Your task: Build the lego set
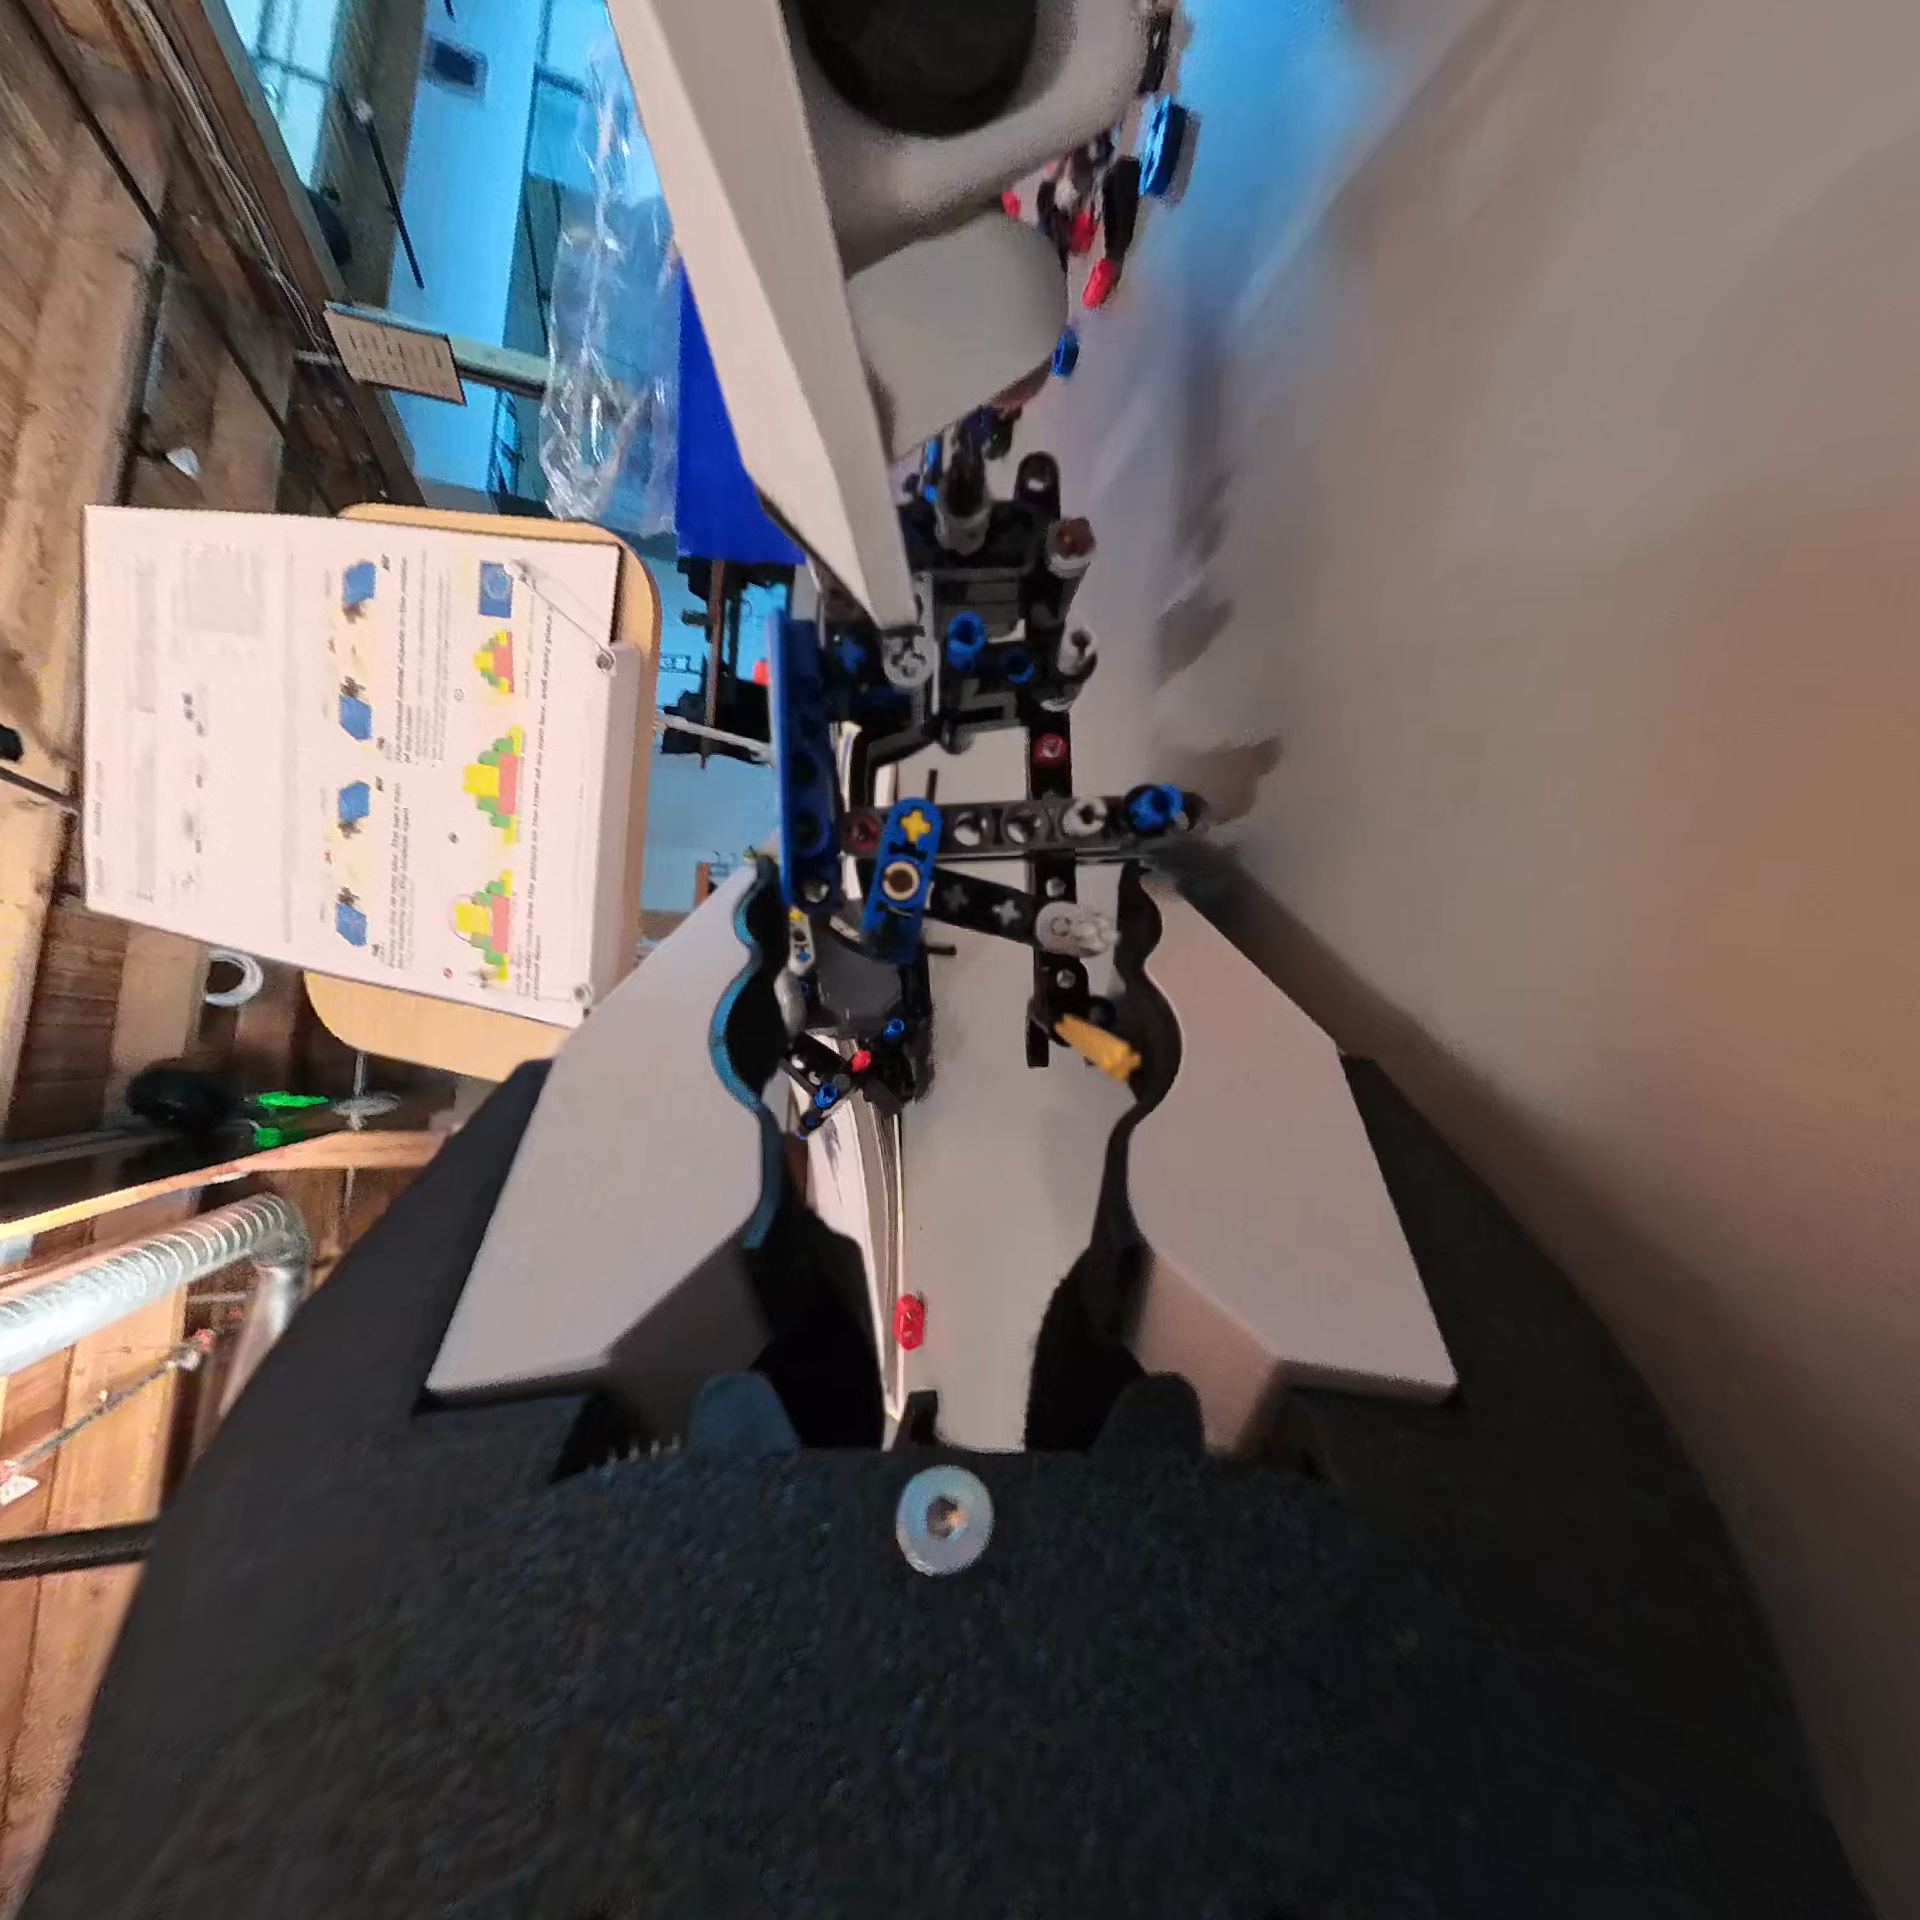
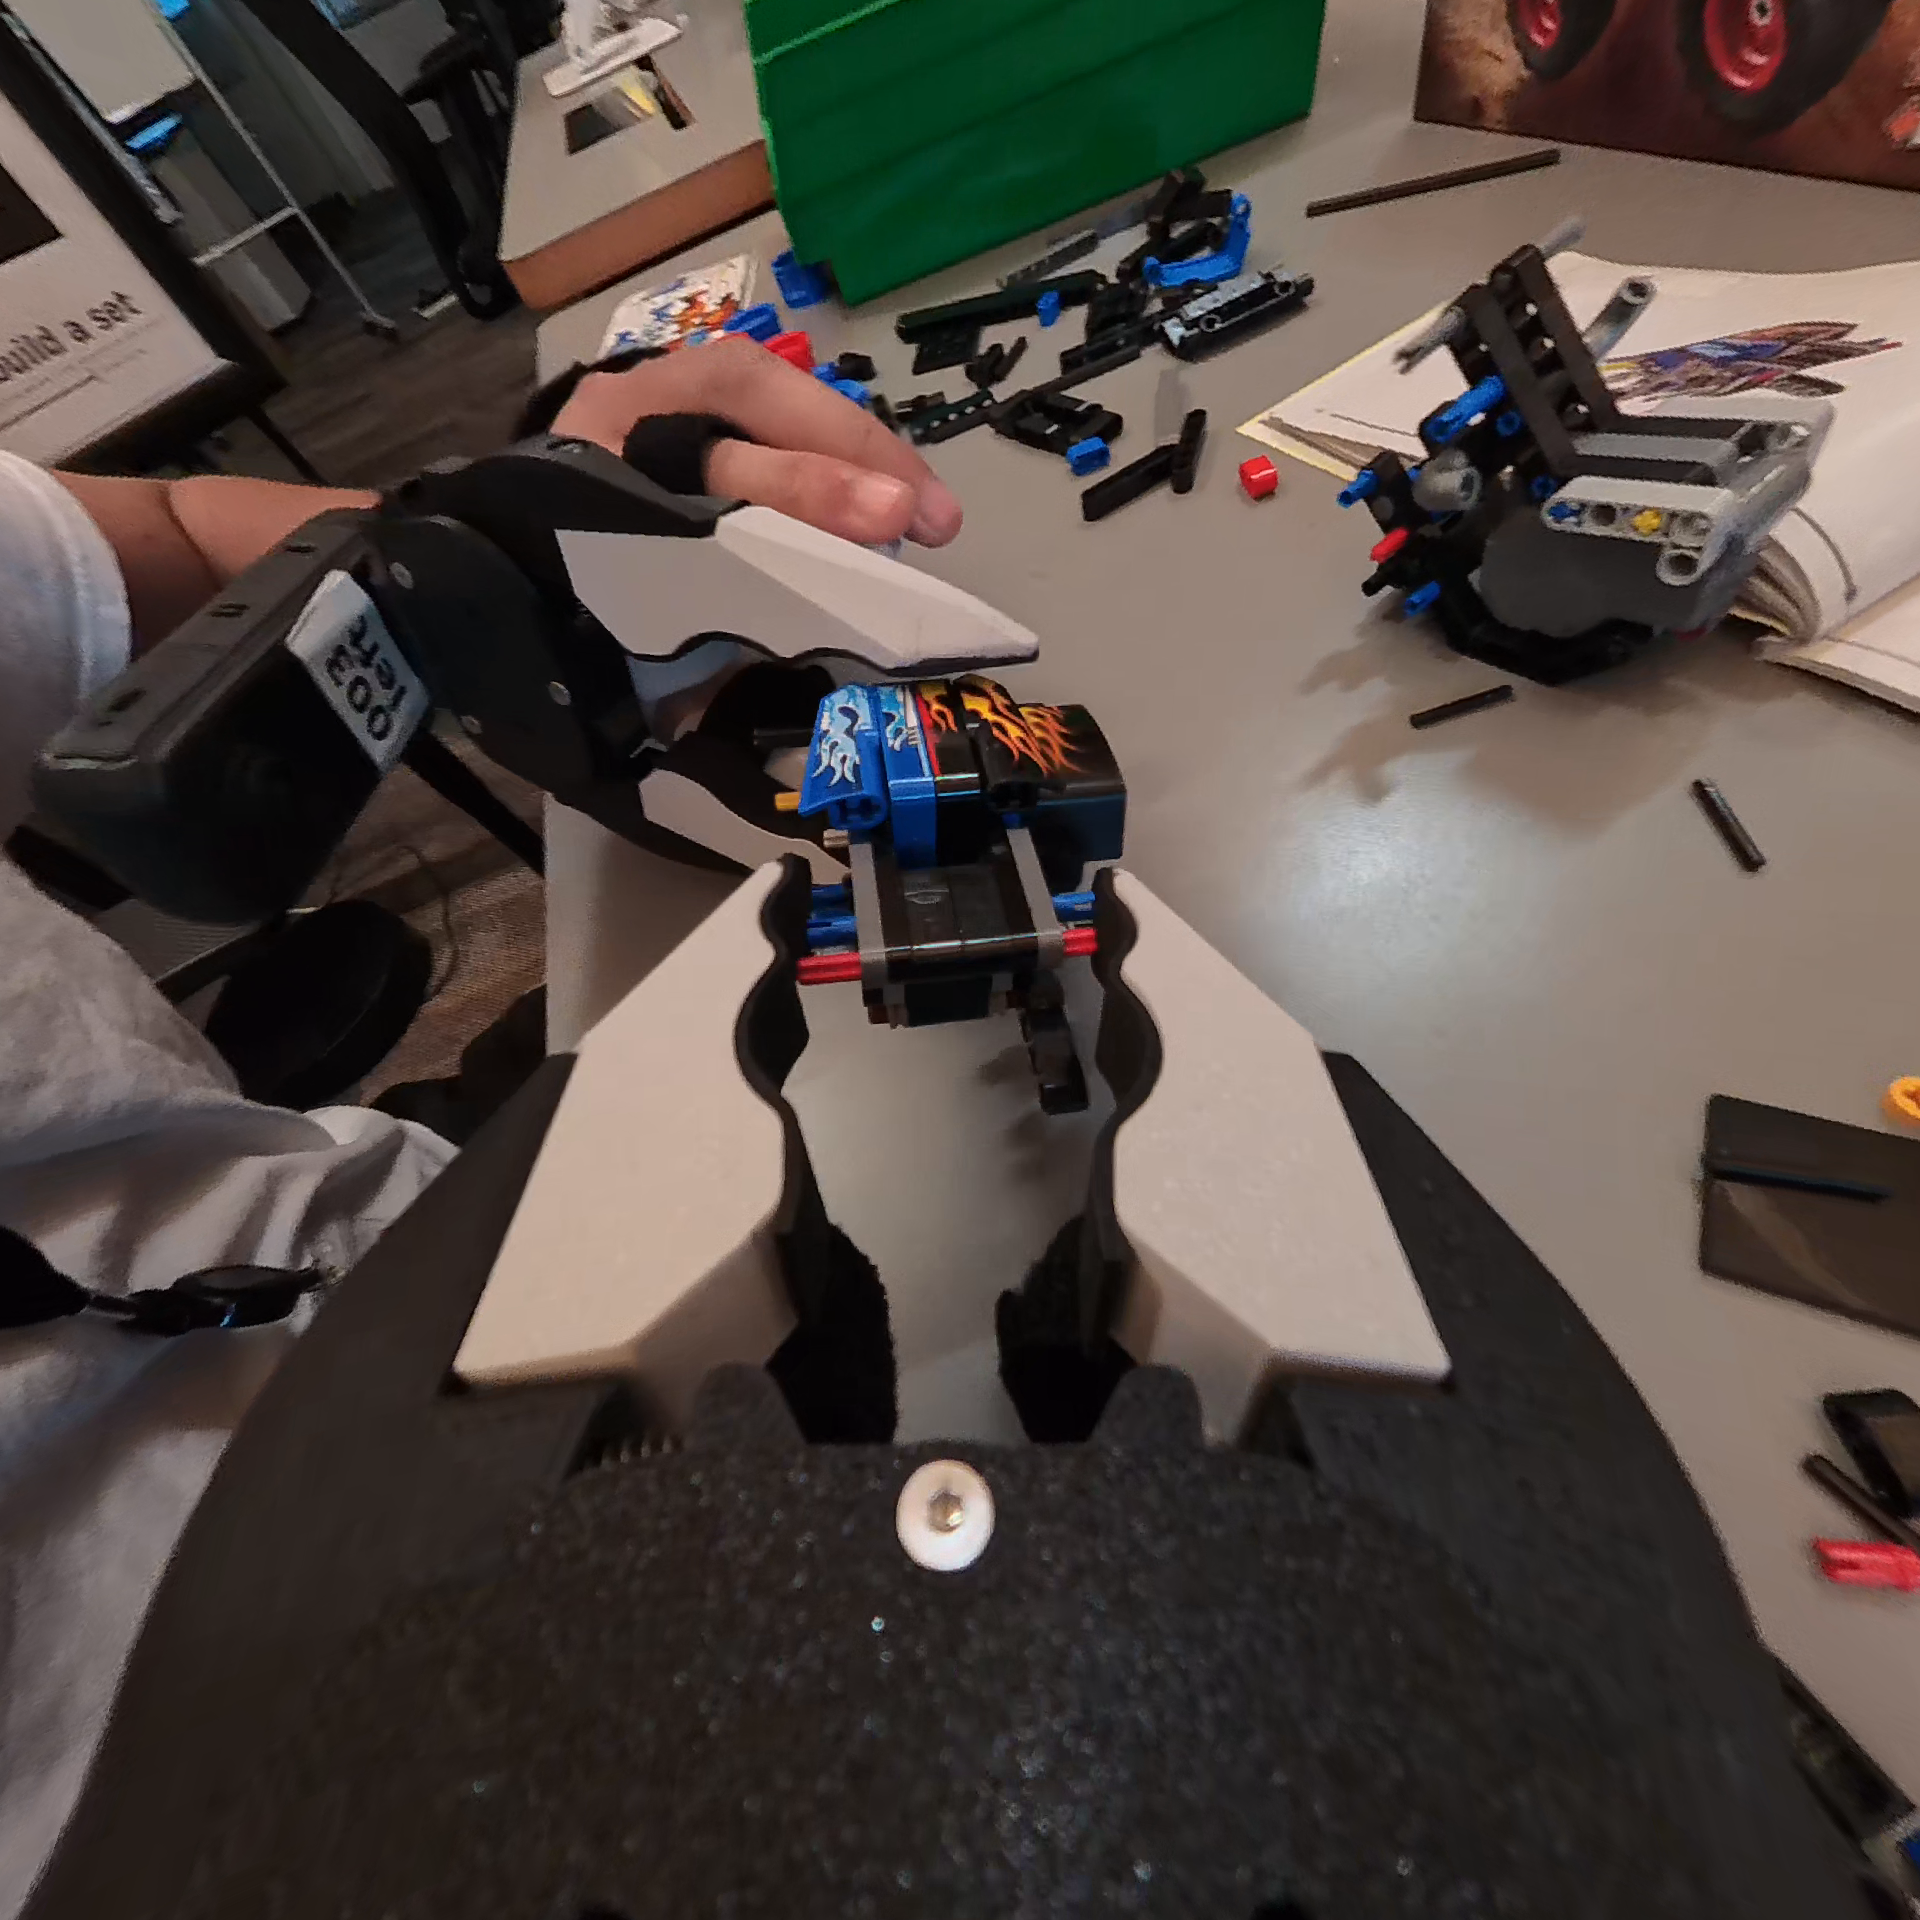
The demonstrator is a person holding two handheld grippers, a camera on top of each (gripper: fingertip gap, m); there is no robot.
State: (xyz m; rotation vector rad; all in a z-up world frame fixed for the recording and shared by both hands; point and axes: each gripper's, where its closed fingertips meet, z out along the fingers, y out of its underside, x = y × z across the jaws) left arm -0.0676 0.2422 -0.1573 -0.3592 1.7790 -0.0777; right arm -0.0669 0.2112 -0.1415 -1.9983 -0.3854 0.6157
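Note:
A Lego truck body (image 2: 966,769) with blue and black flame-sticker panels is held above the grey table (image 2: 1403,935), near its left edge. My right gripper (image 2: 951,883) is shut on its near end, the pads against the red axle tips. My left gripper (image 2: 925,753) comes in from the left, held by a hand (image 2: 748,447), one finger over the roof and one under. In the left wrist view, my left gripper (image 1: 951,883) clamps the body's underside of black and blue beams (image 1: 997,821). The right gripper's fingers (image 1: 790,364) show beyond it.
A grey-and-black chassis assembly (image 2: 1558,488) rests on an open instruction booklet (image 2: 1849,540) at the right. Loose black, blue and red pieces (image 2: 1091,322) lie before a green box (image 2: 1018,114). A black card (image 2: 1808,1216) lies near right. An instruction sheet (image 1: 343,748) stands off the table. Tip to tip, the grippers are about 4 centimeters apart.

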